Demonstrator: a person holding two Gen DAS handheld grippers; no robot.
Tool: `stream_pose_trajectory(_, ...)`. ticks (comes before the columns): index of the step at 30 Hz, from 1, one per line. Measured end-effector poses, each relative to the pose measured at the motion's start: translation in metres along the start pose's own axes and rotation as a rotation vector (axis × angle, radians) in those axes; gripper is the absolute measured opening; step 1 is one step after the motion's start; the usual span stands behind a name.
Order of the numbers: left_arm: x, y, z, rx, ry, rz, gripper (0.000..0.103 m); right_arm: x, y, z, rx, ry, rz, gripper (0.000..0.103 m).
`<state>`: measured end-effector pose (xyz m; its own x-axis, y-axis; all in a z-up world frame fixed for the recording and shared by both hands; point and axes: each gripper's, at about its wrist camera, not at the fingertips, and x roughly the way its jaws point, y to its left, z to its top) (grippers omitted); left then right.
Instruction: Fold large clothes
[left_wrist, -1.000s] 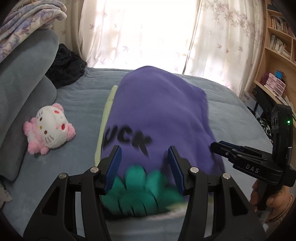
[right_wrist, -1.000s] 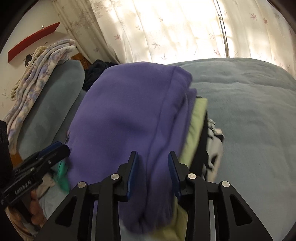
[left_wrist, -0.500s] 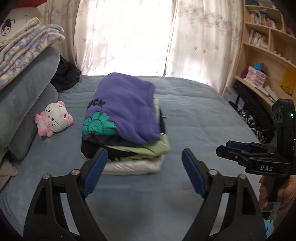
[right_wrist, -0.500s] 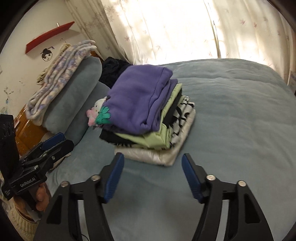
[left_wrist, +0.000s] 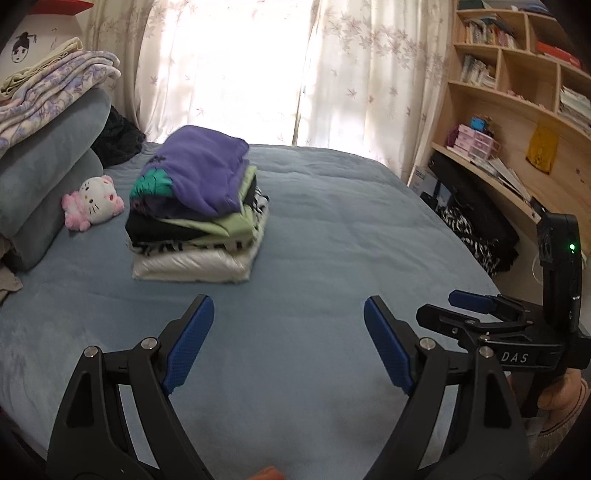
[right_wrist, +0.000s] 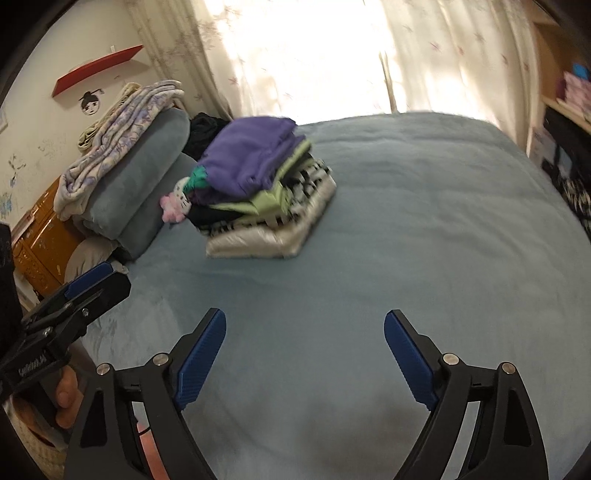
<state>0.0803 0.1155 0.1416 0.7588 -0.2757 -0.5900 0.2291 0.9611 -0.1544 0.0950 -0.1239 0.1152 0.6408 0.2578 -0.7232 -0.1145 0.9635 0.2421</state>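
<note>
A purple sweatshirt (left_wrist: 199, 173) (right_wrist: 251, 155) with a green print lies folded on top of a stack of folded clothes (left_wrist: 192, 264) (right_wrist: 258, 240) on the blue bed (left_wrist: 332, 240). My left gripper (left_wrist: 288, 306) hangs open over bare bedcover, well in front of the stack, holding nothing. In its own view my right gripper (right_wrist: 306, 317) is opening, with nothing between its blue pads. Each gripper shows at the edge of the other's view: the right gripper (left_wrist: 469, 302) and the left gripper (right_wrist: 92, 277), each held by a hand.
A pink and white plush toy (left_wrist: 92, 201) lies left of the stack, beside grey pillows (left_wrist: 44, 173) topped with folded blankets. A dark garment (left_wrist: 114, 136) sits at the bed's far left. A wooden bookshelf (left_wrist: 517, 110) and patterned clothes (left_wrist: 465, 229) are on the right.
Both grippers let go of the purple sweatshirt, opened wide and pulled back from the stack. The sweatshirt now rests on top of the pile, which looks much farther away.
</note>
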Motion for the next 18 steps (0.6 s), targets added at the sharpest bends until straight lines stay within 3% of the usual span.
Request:
stream_pose_trajectory(6,-0.023,-0.031,-0.056,-0.013,0.016,0.008,0.082,-0.031,-0.022,-0.07,0.049,0.001,-0.04,0.091)
stream_pose_trajectory(10,-0.037,-0.038,-0.077,-0.051,0.028,0.019,0.082,-0.055,-0.028,-0.105,0.074,-0.009,-0.036,0.093)
stream_pose_trajectory(18,-0.072,-0.07,-0.1,0.045,-0.008,0.126,0.086,-0.105,-0.027,-0.142,0.042,-0.071,-0.076,0.099)
